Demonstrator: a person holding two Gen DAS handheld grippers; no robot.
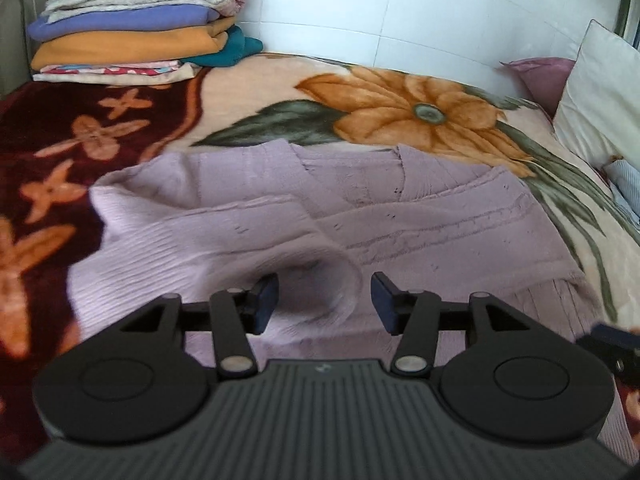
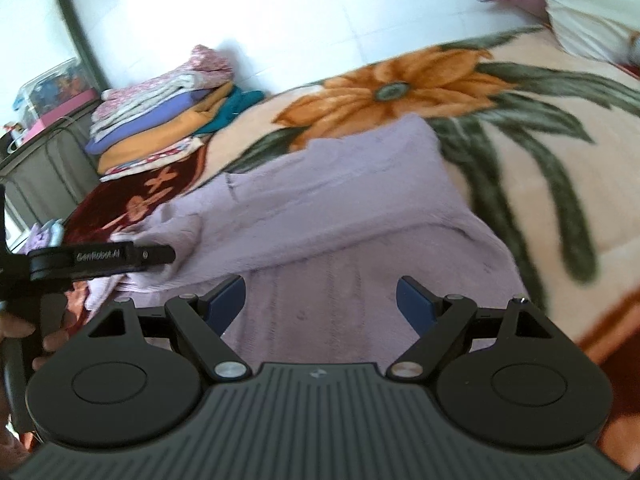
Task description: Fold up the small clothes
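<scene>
A lilac knitted sweater [image 1: 248, 216] lies spread on the flowered blanket [image 1: 248, 84], sleeves folded across its body. My left gripper [image 1: 325, 306] is open, its jaws on either side of a rolled sleeve cuff [image 1: 340, 280] without closing on it. My right gripper [image 2: 320, 300] is open and empty, hovering just above the sweater [image 2: 340, 208] near its hem. The left gripper's body also shows in the right wrist view [image 2: 100, 260], at the sweater's left edge.
A stack of folded clothes [image 1: 132, 28] sits at the bed's far left corner against the white wall. White and mauve pillows [image 1: 600, 92] lie at the right. A clear storage box [image 2: 52, 88] stands on a stand beyond the bed.
</scene>
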